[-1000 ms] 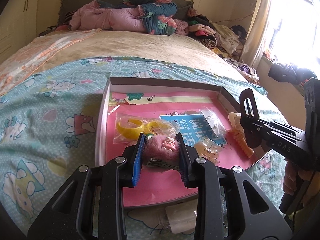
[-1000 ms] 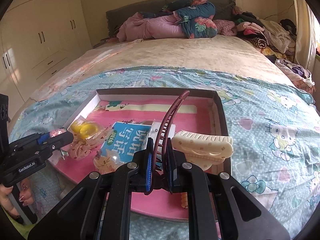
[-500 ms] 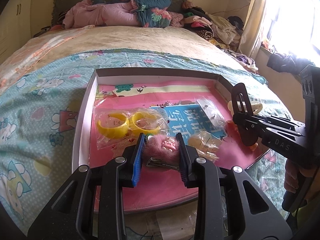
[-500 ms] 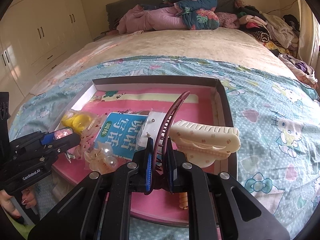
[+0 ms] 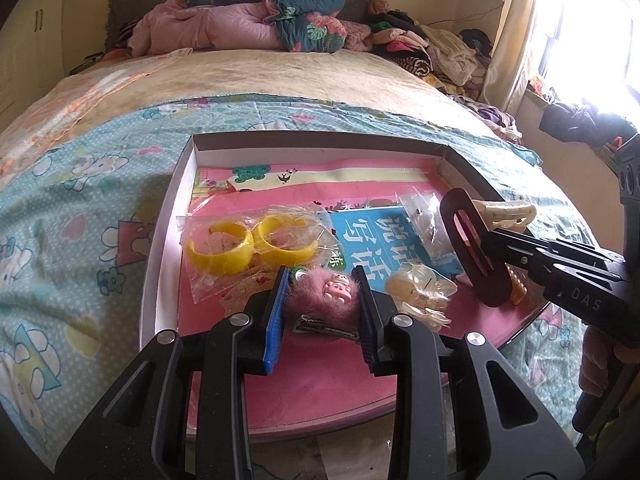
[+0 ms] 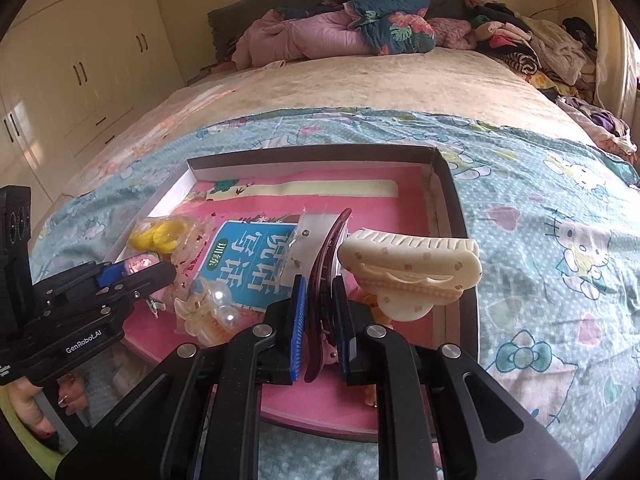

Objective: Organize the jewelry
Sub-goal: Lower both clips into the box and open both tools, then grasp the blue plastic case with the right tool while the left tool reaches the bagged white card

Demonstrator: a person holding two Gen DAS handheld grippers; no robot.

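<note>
A shallow box lid (image 5: 166, 240) lined in pink lies on the bed and holds the hair pieces. My left gripper (image 5: 321, 274) is shut on a fluffy pink hair clip (image 5: 316, 300) with a small face, just above the lid's near part. It also shows from the side as the left gripper (image 6: 160, 270). My right gripper (image 6: 319, 286) has a curved maroon hair clip (image 6: 326, 256) standing between its jaws. The jaws are opening, and a thin gap shows beside the right pad. That maroon hair clip (image 5: 476, 256) stands upright at the lid's right side.
In the lid lie a bag with yellow bangles (image 5: 248, 244), a blue booklet (image 5: 380, 236), a pearl clip (image 6: 208, 312) and a cream claw clip (image 6: 408, 268) against the right wall. A cartoon blanket (image 6: 540, 240) surrounds the lid. Piled clothes (image 5: 436, 52) line the bed's far end.
The right jaws have parted slightly around the maroon clip. The left gripper keeps its hold on the pink clip. Both hands have stayed nearly in place.
</note>
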